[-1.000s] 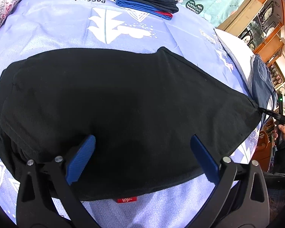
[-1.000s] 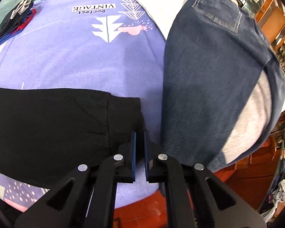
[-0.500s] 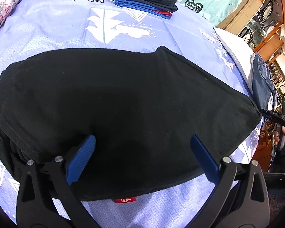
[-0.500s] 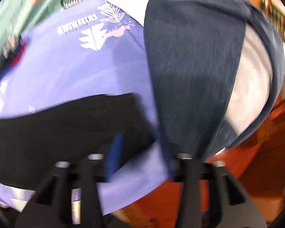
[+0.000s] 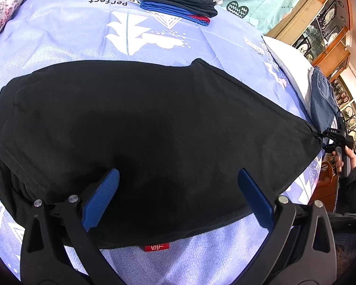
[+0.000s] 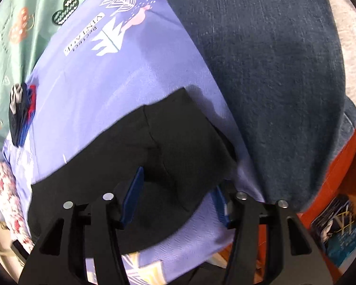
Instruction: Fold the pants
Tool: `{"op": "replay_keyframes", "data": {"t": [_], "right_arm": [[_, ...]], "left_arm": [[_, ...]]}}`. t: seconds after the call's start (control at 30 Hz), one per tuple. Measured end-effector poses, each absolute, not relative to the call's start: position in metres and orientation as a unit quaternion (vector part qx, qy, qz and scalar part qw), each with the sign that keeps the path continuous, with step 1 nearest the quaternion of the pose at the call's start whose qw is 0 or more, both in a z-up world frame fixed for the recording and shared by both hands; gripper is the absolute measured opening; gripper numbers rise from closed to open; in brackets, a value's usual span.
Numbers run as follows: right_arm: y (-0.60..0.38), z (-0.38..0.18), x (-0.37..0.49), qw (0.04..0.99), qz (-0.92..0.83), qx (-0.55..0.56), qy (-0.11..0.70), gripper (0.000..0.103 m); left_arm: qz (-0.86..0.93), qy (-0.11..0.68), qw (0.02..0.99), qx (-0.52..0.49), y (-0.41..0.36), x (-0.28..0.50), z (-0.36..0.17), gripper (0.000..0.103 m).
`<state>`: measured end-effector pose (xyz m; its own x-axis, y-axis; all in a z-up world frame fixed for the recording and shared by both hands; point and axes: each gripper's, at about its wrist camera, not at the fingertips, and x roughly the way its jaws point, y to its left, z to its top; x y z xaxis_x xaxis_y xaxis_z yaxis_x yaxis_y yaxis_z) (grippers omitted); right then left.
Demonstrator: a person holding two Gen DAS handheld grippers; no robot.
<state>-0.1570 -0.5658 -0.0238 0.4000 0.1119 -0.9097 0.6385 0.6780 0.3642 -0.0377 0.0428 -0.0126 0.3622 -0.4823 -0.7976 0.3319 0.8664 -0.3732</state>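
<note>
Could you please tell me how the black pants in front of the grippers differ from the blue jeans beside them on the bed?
The black pants are plain, dark knit with a ribbed cuff, while the blue jeans are coarse denim with a stitched back pocket. The black pants lie spread flat on the lavender bedsheet; the blue jeans drape over a white pillow at the bed's edge. Both lie untouched by either gripper's open jaws.
</note>
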Motion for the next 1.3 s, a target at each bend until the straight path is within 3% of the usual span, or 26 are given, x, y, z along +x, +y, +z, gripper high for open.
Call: {"op": "replay_keyframes", "data": {"t": [0.07,0.13,0.23,0.43,0.57,0.63,0.77,0.83,0.9,1.0,1.17,1.3], "right_arm": [[-0.557,-0.021,-0.159,0.761,-0.171,0.356,0.515,0.058],[-0.545,-0.021,-0.162,0.768,-0.166,0.342,0.516,0.027],[-0.532,-0.015,-0.172,0.796,-0.153,0.331,0.484,0.015],[-0.446,0.062,-0.155,0.881,-0.109,0.201,0.414,0.014],[-0.315,0.101,-0.112,0.914,0.010,0.058,0.402,0.014],[-0.253,0.095,-0.095,0.910,0.067,-0.003,0.410,0.014],[-0.150,0.016,-0.066,0.857,0.152,-0.115,0.478,0.015],[-0.128,-0.021,-0.065,0.827,0.168,-0.152,0.514,0.022],[-0.126,-0.016,-0.074,0.833,0.184,-0.168,0.494,0.031],[-0.141,0.007,-0.080,0.831,0.233,-0.109,0.493,0.041],[-0.171,0.035,-0.082,0.845,0.243,-0.065,0.471,0.042],[-0.158,0.027,-0.071,0.839,0.245,-0.064,0.481,0.042]], "left_arm": [[-0.252,0.505,0.822,-0.078,0.045,-0.039,-0.013,0.101],[-0.255,0.503,0.822,-0.082,0.046,-0.039,-0.014,0.101],[-0.257,0.503,0.822,-0.081,0.046,-0.038,-0.013,0.101],[-0.260,0.503,0.819,-0.094,0.050,-0.037,-0.011,0.101],[-0.256,0.496,0.823,-0.105,0.056,-0.046,-0.006,0.101],[-0.253,0.489,0.827,-0.114,0.061,-0.054,-0.002,0.101],[-0.250,0.481,0.831,-0.126,0.073,-0.066,0.002,0.101],[-0.248,0.479,0.832,-0.128,0.078,-0.072,0.005,0.101],[-0.248,0.477,0.833,-0.130,0.083,-0.075,0.007,0.101],[-0.246,0.477,0.833,-0.134,0.087,-0.074,0.006,0.101],[-0.242,0.479,0.832,-0.137,0.084,-0.070,0.002,0.101],[-0.241,0.481,0.832,-0.135,0.082,-0.070,0.002,0.101]]}}
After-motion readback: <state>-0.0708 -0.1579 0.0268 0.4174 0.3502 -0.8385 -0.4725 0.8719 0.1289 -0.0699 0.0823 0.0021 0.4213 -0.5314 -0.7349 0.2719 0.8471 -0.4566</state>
